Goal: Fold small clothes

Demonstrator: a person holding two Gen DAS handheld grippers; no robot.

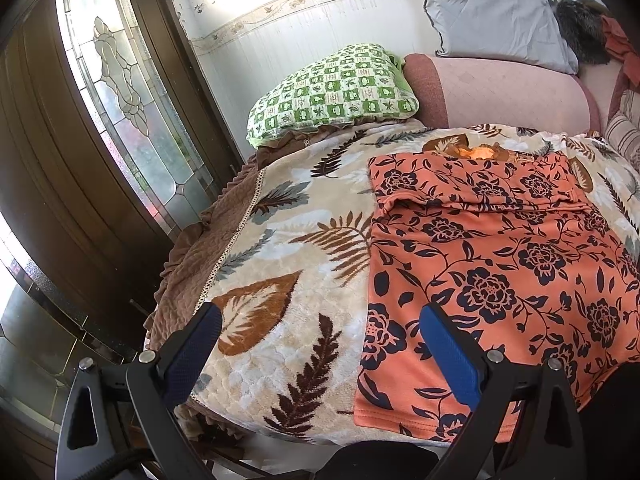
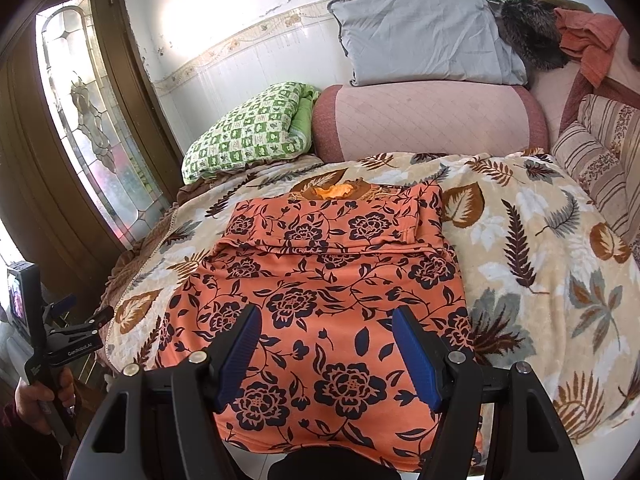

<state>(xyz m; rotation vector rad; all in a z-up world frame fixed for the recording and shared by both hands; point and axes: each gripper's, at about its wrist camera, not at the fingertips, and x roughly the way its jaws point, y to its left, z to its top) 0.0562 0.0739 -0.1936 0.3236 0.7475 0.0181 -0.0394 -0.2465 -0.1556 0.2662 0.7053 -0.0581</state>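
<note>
My right gripper (image 2: 326, 322) hangs above the near half of the orange floral garment (image 2: 320, 300), its blue-padded jaws standing well apart with nothing between them; the cloth lies flat below, untouched. My left gripper (image 1: 320, 320) is likewise spread wide and empty, one finger over the leaf-patterned blanket (image 1: 280, 248) and the other over the garment's left edge. In the right wrist view I can also see that left gripper off to the side, near the bed's corner, with a hand (image 2: 38, 398) wrapped around its handle and a small screen mounted on top. The garment is spread on the blanket close to the near edge of the bed, its sleeves already folded in across the upper part so that a straight fold line crosses it, and the collar end points toward the far side. Just past the collar, a patch of bright orange shows on the blanket; I cannot tell what it is. Farther back a pink bolster (image 2: 432, 120) runs across the bed, with a green checked pillow (image 2: 248, 132) beside it on the left and a grey pillow (image 2: 424, 40) leaning on the wall above. A striped cushion (image 2: 600, 152) sits at the right, and a wooden door with leaded glass (image 2: 84, 112) stands at the left.
</note>
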